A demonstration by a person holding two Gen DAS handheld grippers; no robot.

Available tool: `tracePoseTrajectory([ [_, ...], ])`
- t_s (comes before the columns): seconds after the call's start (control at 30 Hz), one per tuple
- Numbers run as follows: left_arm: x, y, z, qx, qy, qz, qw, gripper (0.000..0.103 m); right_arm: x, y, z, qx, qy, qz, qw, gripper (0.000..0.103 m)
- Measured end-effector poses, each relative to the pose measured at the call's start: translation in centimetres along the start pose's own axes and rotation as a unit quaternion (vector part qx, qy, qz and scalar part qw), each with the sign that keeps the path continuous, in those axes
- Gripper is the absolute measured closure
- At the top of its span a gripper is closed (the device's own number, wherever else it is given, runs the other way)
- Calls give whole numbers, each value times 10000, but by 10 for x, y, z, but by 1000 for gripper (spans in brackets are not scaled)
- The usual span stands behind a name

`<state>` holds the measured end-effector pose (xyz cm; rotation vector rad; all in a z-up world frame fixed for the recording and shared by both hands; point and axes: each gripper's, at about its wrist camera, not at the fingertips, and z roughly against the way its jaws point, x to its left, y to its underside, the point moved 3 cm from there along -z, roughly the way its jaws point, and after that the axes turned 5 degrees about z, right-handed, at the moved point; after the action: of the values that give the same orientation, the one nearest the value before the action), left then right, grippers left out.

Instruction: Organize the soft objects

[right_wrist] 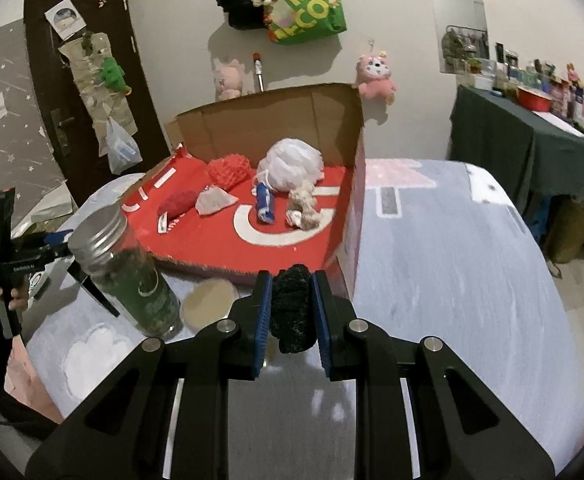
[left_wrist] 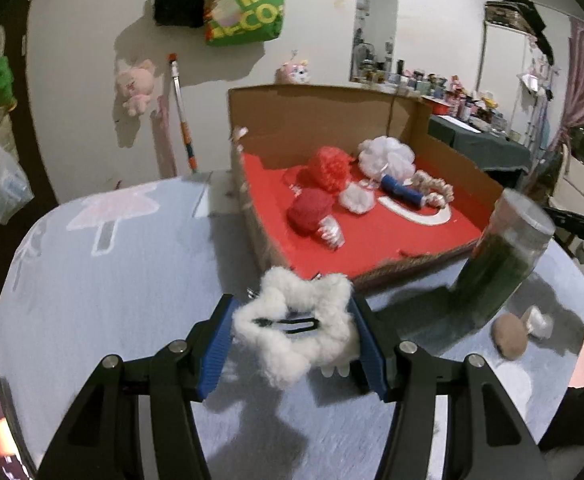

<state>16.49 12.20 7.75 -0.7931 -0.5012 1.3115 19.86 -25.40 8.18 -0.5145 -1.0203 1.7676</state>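
So the left gripper (left_wrist: 292,332) is clamped on a fluffy white hair clip (left_wrist: 292,330), both blue pads (left_wrist: 216,352) pressing its sides, held up over the table (left_wrist: 124,280) just short of the cardboard box (left_wrist: 331,116). The right gripper (right_wrist: 292,312) is squeezed narrow around a fuzzy black piece (right_wrist: 292,308), also right at the near edge of the box (right_wrist: 268,116).

Inside the box, on its red liner, there's already a pile: two red puffs (left_wrist: 329,168), a white mesh pouf (left_wrist: 387,156), a small white fluffy bit (left_wrist: 355,198), a blue roll (left_wrist: 403,192) and a knotted cream rope thing (left_wrist: 435,188).

Beside the box stands a clear jar (right_wrist: 128,276) with a metal lid and dark green stuff inside, plus a tan round pad (right_wrist: 210,304) lying flat on the tablecloth next to it.
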Motion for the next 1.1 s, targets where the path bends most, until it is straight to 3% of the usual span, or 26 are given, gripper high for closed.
tracePoseTrajectory([
  [0.23, -24, -38, -15, 101, 441, -257, 9986, 44, 4, -29, -21, 95, -438, 67, 9990, 84],
  [0.5, -67, -71, -68, 718, 896, -618, 9915, 44, 14, -54, -80, 825, -826, 180, 9930, 84],
  [0.83, -95, -80, -129, 1676, 888, -862, 9781, 44, 18, -62, -141, 1834, -827, 150, 9794, 84],
  [1.1, -93, -79, -155, 1997, 715, -910, 9730, 43, 19, -58, -163, 2318, -624, 222, 9705, 83],
])
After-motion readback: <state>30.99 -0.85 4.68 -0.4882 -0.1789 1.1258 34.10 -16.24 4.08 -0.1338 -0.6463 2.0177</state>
